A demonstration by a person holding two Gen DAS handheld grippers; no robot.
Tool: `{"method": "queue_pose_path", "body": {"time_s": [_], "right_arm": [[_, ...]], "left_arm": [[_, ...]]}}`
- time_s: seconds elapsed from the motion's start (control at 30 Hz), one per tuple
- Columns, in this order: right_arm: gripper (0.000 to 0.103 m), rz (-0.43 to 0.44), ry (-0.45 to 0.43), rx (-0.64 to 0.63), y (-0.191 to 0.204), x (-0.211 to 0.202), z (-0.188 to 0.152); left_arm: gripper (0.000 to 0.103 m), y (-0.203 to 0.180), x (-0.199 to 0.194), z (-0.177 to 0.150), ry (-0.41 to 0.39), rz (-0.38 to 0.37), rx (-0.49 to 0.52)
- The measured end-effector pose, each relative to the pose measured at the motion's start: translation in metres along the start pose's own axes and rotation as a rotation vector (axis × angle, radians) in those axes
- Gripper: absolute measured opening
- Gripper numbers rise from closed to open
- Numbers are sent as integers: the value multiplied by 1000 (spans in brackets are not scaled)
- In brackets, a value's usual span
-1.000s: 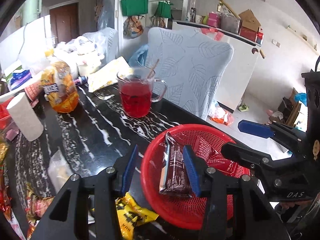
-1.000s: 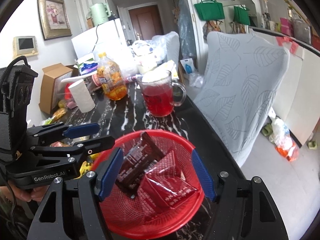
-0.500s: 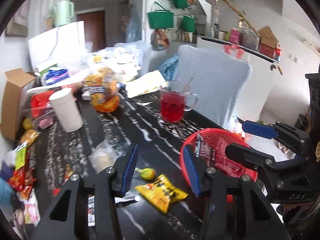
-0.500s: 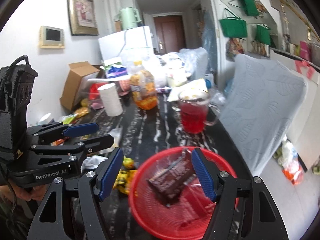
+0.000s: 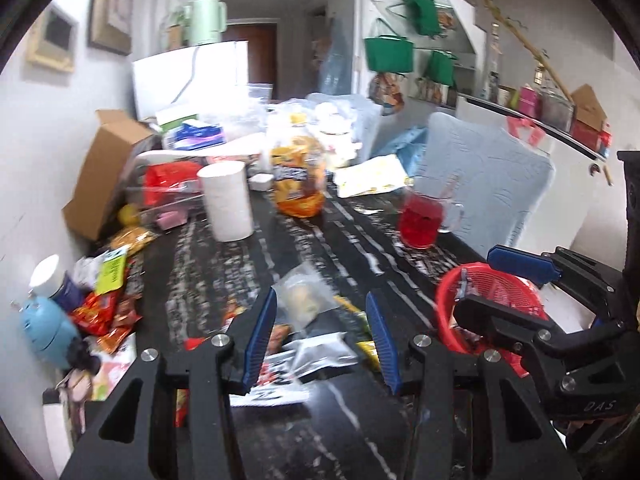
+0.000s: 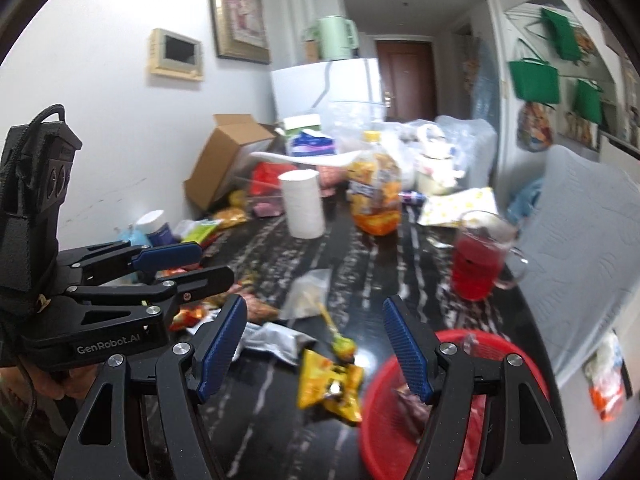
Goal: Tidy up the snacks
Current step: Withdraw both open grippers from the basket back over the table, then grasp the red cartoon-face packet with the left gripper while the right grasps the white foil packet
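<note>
While both tools hang over the dark marbled table (image 5: 304,248), the left gripper (image 5: 320,336) stands parted and empty above a clear packet (image 5: 302,300) and silver wrapper (image 5: 316,354). Right gripper (image 6: 316,344): spread wide, nothing held. Red basket (image 6: 516,354): at the table's right edge, holding dark snack packs (image 6: 412,404). Yellow snack packet (image 6: 328,384): loose, just left of the basket. Glass mug of red drink (image 6: 478,260): beyond.

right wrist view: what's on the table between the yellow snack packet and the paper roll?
A clear bag and a green lollipop, between yellow packet and paper roll.
</note>
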State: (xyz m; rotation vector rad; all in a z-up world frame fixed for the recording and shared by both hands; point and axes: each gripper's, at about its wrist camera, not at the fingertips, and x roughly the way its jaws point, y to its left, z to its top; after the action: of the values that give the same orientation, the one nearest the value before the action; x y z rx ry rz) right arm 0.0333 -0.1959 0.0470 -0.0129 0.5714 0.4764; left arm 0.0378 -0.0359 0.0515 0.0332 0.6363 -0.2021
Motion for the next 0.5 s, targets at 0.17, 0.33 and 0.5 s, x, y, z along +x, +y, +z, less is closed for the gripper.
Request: {"method": "queue_pose_path", "body": {"time_s": [0.17,0.33,0.5], "right_arm": [[71,60,17,-33,20,14,3],[71,112,42,-58,38,31,5],[71,145,68,-70,53,48,7]], "left_arm": [[66,22,-11,-10,-24,33,-46],[66,41,-15,-16,-7,67,-74],[66,61,-15,-21,14,96,-100]]}}
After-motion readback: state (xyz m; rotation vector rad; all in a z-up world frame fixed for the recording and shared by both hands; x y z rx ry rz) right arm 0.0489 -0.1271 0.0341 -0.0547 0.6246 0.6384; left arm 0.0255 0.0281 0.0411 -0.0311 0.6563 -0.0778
